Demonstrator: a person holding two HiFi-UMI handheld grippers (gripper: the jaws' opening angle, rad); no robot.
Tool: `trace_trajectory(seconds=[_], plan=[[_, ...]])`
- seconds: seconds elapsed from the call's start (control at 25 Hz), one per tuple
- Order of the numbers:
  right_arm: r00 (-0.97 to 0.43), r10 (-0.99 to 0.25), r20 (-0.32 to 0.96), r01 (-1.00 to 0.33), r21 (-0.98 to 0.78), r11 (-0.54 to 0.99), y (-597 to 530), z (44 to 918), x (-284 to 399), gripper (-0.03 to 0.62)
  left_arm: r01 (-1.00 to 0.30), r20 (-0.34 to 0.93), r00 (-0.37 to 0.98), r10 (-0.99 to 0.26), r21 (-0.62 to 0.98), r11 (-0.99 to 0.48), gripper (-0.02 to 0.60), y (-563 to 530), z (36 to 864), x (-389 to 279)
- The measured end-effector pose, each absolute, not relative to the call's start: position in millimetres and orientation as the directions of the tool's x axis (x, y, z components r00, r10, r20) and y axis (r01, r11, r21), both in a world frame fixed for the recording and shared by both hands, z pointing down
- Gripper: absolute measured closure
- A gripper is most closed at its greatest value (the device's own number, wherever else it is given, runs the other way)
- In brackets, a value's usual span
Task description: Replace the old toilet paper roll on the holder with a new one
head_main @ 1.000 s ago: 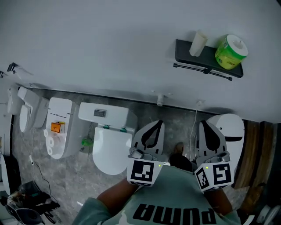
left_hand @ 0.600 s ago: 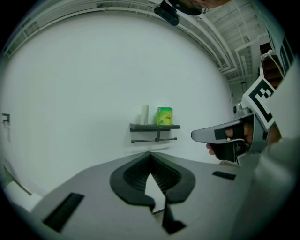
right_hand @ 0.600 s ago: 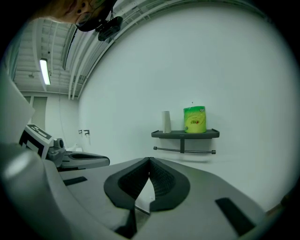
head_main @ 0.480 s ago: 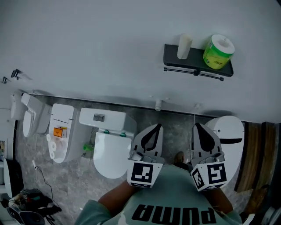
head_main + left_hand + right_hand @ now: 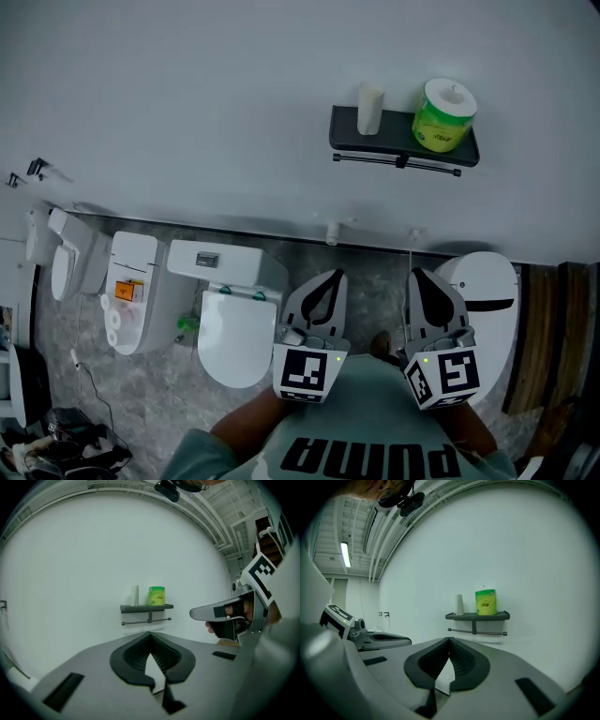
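where the shelf [image 5: 398, 146] hangs, green roll [image 5: 444, 114] beside tube [image 5: 371, 108], toilet [image 5: 232, 326] below

The head camera looked steeply down from above the person onto the left tool [image 5: 330, 277], the right tool [image 5: 418, 276] and the far wall [image 5: 187, 112]. Each tool's camera faced along its own jaws, well back from that wall. All three views shared the shelf [image 5: 403, 141].

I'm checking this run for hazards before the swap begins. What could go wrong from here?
1. The slim white roll stands upright near the left end of the shelf; a nudge may tip it off.
2. The left gripper and right gripper are both shut and empty; reaching that way would likely push the green-wrapped roll rather than grasp it.
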State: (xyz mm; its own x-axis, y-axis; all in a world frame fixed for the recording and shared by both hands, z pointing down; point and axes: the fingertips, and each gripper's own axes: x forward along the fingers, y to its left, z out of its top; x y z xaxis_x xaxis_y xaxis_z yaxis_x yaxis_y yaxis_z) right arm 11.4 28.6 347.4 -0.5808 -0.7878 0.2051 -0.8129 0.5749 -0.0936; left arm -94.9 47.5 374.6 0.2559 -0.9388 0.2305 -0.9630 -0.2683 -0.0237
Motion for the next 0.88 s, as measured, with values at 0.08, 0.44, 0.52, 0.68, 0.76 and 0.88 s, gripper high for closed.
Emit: trace_trajectory(seconds=[0.08, 0.44, 0.52, 0.68, 0.76, 0.88], plan=[[-0.579, -0.79, 0.202, -0.814, -0.093, 0.573, 27.9, 346.4, 12.7, 0.585, -0.962, 0.231, 0.259, -0.938, -0.026, -0.272, 0.578, 47.3, 374.6, -93.4], [-0.567, -0.798, 0.203, -0.823, -0.098, 0.559, 31.7, 348.8, 10.7, 0.585, -0.964, 0.219, 0.254, -0.942, -0.019, -0.264, 0.578, 52.1, 372.0, -100.9], [-0.562, -0.802, 0.202, -0.827, -0.097, 0.554, 31.4, 347.9, 8.1, 0.585, -0.968, 0.201, 0.244, -0.949, -0.014, -0.252, 0.578, 52.0, 369.9, -107.5], [-0.544, -0.815, 0.2, -0.838, -0.09, 0.538, 28.8, 345.1, 2.2, 0.585, -0.968, 0.209, 0.245, -0.947, -0.006, -0.252, 0.578, 53.3, 369.8, -118.9], [-0.531, -0.823, 0.204, -0.847, -0.088, 0.524, 26.8, 344.9, -0.6, 0.584, -0.968, 0.208, 0.247, -0.946, 0.0, -0.253, 0.578, 52.9, 369.3, -125.8], [-0.51, -0.836, 0.202, -0.859, -0.08, 0.505, 24.7, 343.0, -6.9, 0.585, -0.966, 0.206, 0.254, -0.945, 0.007, -0.258, 0.578, 52.8, 370.0, -137.1]])
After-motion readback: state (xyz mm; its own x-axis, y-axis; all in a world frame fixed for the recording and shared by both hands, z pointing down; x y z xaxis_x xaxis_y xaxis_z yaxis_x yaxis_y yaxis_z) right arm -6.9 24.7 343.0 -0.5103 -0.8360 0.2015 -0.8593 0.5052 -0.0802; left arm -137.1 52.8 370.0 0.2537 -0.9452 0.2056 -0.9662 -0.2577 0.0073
